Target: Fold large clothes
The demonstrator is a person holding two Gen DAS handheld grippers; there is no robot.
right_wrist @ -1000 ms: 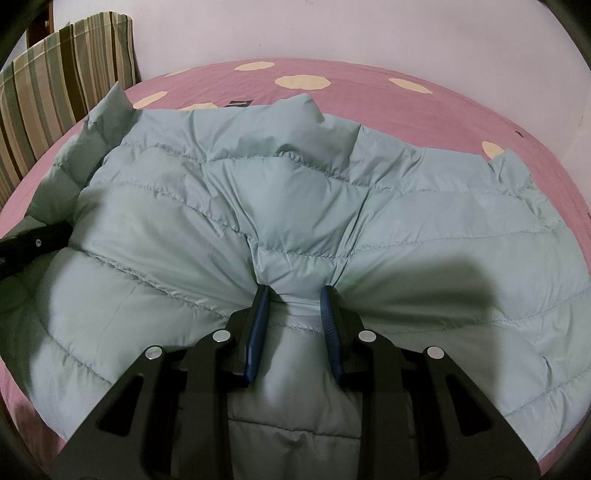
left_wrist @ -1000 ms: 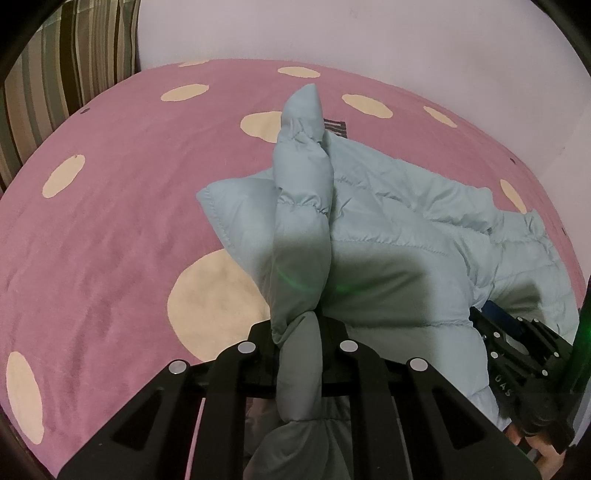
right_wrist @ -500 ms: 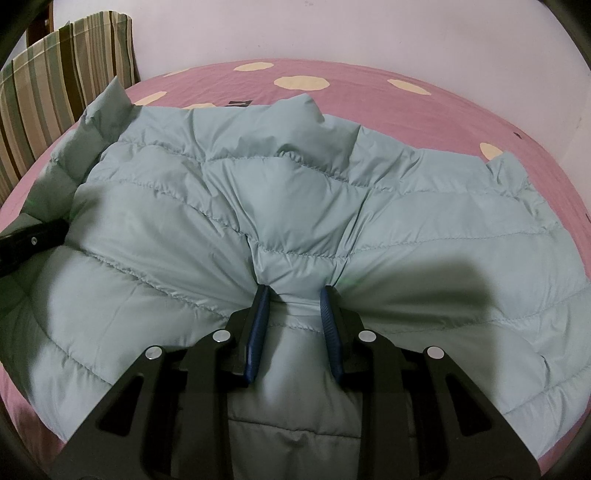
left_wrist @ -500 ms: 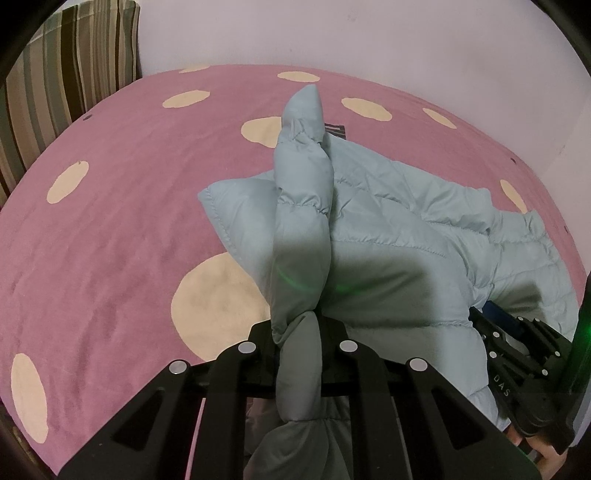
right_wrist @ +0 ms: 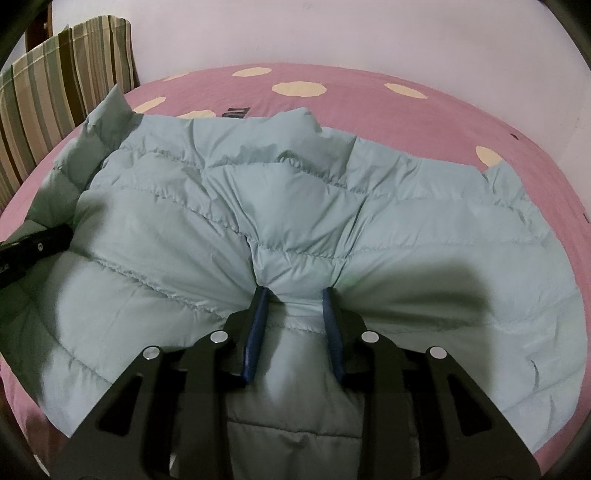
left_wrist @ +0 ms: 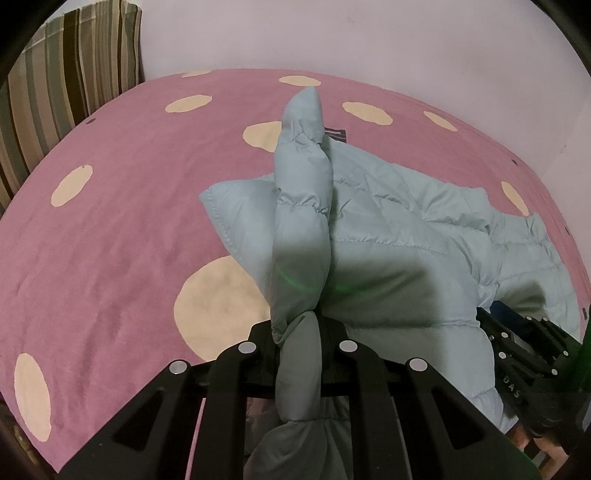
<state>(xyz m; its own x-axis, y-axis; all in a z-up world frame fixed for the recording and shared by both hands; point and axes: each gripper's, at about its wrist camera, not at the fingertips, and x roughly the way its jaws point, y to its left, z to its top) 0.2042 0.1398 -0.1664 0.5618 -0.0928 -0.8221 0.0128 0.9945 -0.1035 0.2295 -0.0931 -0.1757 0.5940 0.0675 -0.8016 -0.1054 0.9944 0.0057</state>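
Observation:
A pale blue-green quilted puffer jacket (right_wrist: 295,206) lies spread on a pink bed cover with cream dots (left_wrist: 110,221). My left gripper (left_wrist: 299,321) is shut on a thick fold at the jacket's edge. That fold stands up as a ridge (left_wrist: 303,177) ahead of the fingers. My right gripper (right_wrist: 293,295) has its blue pads (right_wrist: 258,317) on both sides of a bunched piece of the jacket. Its jaws are opening, and the puffy fabric still fills the gap and touches both pads. In the left wrist view the right gripper (left_wrist: 517,354) shows at the lower right, against the jacket's near edge.
A striped cushion (right_wrist: 55,81) stands at the bed's far left corner against a white wall (right_wrist: 369,33). Bare cover lies left of the jacket (left_wrist: 92,277) and beyond it. A small dark label (left_wrist: 336,133) lies on the cover behind the ridge.
The right gripper's pads have spread slightly around the bunched fabric. Both hands and the jacket have stayed in place.

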